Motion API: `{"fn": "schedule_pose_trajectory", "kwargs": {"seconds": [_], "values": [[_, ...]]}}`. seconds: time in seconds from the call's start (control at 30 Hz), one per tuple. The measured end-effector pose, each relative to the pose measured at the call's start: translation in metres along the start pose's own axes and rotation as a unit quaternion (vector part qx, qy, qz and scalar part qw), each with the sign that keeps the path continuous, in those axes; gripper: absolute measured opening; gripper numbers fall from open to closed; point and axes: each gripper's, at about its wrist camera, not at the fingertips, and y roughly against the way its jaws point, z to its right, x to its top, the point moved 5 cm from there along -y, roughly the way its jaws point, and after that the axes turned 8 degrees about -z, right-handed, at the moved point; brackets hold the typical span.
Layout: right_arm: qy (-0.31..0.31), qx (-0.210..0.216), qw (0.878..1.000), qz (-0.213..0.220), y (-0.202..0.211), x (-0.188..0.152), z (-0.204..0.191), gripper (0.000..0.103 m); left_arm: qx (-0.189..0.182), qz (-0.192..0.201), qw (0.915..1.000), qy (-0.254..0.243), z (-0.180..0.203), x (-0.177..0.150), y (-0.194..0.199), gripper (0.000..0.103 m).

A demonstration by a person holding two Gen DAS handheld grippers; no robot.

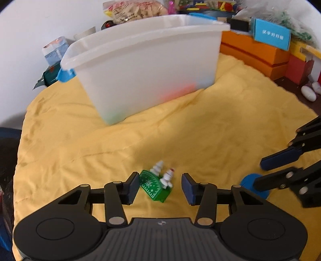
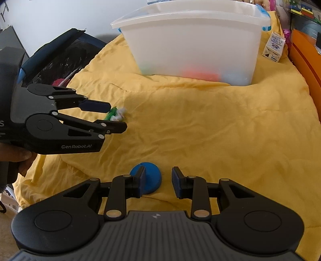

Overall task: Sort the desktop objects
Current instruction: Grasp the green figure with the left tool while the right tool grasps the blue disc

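A small green toy (image 1: 155, 186) with white Christmas-tree figures lies on the yellow cloth (image 1: 200, 124). It sits between the fingers of my left gripper (image 1: 160, 186), which is open, with the right pad clearly apart from it. A blue disc (image 2: 152, 174) lies under my right gripper (image 2: 158, 183), also open, and its left finger covers part of the disc. The translucent white bin (image 1: 140, 34) stands behind, with red and green shapes showing faintly through its wall. The right wrist view shows the left gripper (image 2: 118, 116) over the green toy (image 2: 112, 114). The left wrist view shows the right gripper (image 1: 259, 173) above the blue disc (image 1: 247, 178).
Orange boxes (image 1: 250, 54) and a blue card (image 1: 271, 36) line the back right. A small carton (image 2: 274, 46) stands right of the bin (image 2: 196, 46). A dark bag (image 2: 60, 56) lies off the cloth's left edge. Snack bags and toys (image 1: 136, 10) pile behind the bin.
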Motion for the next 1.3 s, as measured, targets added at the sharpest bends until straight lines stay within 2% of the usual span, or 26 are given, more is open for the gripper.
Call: {"fn": "schedule_pose_trajectory", "kwargs": {"seconds": [0.07, 0.2, 0.23, 0.27, 0.37, 0.4, 0.47, 0.6, 0.73, 0.83, 0.9, 0.93, 0.97, 1.1, 1.23, 1.27, 1.3], "values": [[0.000, 0.008, 1.000, -0.003, -0.002, 0.000, -0.002, 0.036, -0.002, -0.009, 0.9999, 0.009, -0.004, -0.005, -0.004, 0.045], [-0.003, 0.028, 1.000, -0.012, -0.009, -0.001, -0.006, 0.037, -0.022, -0.002, 0.9992, 0.033, -0.011, -0.011, -0.005, 0.040], [0.005, 0.023, 1.000, -0.012, -0.009, -0.001, -0.009, 0.034, -0.025, 0.000, 0.9991, 0.035, -0.011, -0.011, -0.005, 0.033], [0.014, 0.018, 1.000, -0.009, -0.008, -0.001, -0.011, 0.027, -0.034, 0.000, 0.9987, 0.038, -0.010, -0.012, -0.004, 0.029], [0.042, 0.005, 0.999, 0.001, 0.002, 0.000, -0.016, 0.019, -0.077, 0.002, 0.9958, 0.049, -0.008, -0.013, 0.000, 0.026], [0.045, -0.001, 0.999, 0.005, 0.006, 0.000, -0.017, 0.018, -0.093, 0.005, 0.9943, 0.053, -0.006, -0.014, 0.003, 0.025], [0.053, -0.017, 0.998, 0.013, 0.012, -0.001, -0.016, 0.017, -0.101, 0.005, 0.9938, 0.047, 0.002, -0.014, 0.006, 0.025], [0.074, -0.080, 0.993, 0.043, 0.033, -0.002, -0.010, 0.012, -0.127, 0.005, 0.9915, 0.025, 0.022, -0.015, 0.014, 0.025], [0.109, -0.125, 0.984, 0.057, 0.038, -0.002, -0.007, 0.012, -0.130, 0.004, 0.9915, -0.001, 0.040, -0.019, 0.017, 0.025], [0.097, -0.129, 0.986, 0.049, 0.029, -0.006, -0.006, 0.014, -0.127, -0.005, 0.9918, -0.001, 0.044, -0.023, 0.012, 0.025], [0.069, -0.130, 0.987, 0.061, 0.032, -0.007, 0.000, 0.030, -0.122, 0.000, 0.9926, -0.003, 0.044, -0.022, 0.016, 0.026], [0.056, -0.136, 0.987, 0.067, 0.033, -0.007, 0.005, 0.045, -0.119, 0.002, 0.9929, -0.002, 0.044, -0.021, 0.017, 0.026], [0.047, -0.136, 0.987, 0.067, 0.032, -0.006, 0.009, 0.050, -0.118, 0.002, 0.9930, -0.002, 0.043, -0.021, 0.016, 0.026], [0.021, -0.099, 0.994, 0.036, 0.013, -0.004, 0.021, 0.048, -0.114, -0.003, 0.9935, -0.002, 0.044, -0.022, 0.013, 0.026], [0.029, -0.110, 0.993, 0.020, -0.002, -0.013, 0.020, 0.047, -0.113, -0.003, 0.9936, -0.002, 0.044, -0.022, 0.011, 0.027], [0.035, -0.109, 0.993, 0.024, -0.001, -0.014, 0.019, 0.042, -0.115, -0.003, 0.9934, 0.001, 0.044, -0.021, 0.011, 0.024], [0.041, -0.107, 0.993, 0.022, -0.001, -0.014, 0.017, 0.042, -0.117, -0.003, 0.9931, 0.005, 0.043, -0.021, 0.011, 0.024]]}}
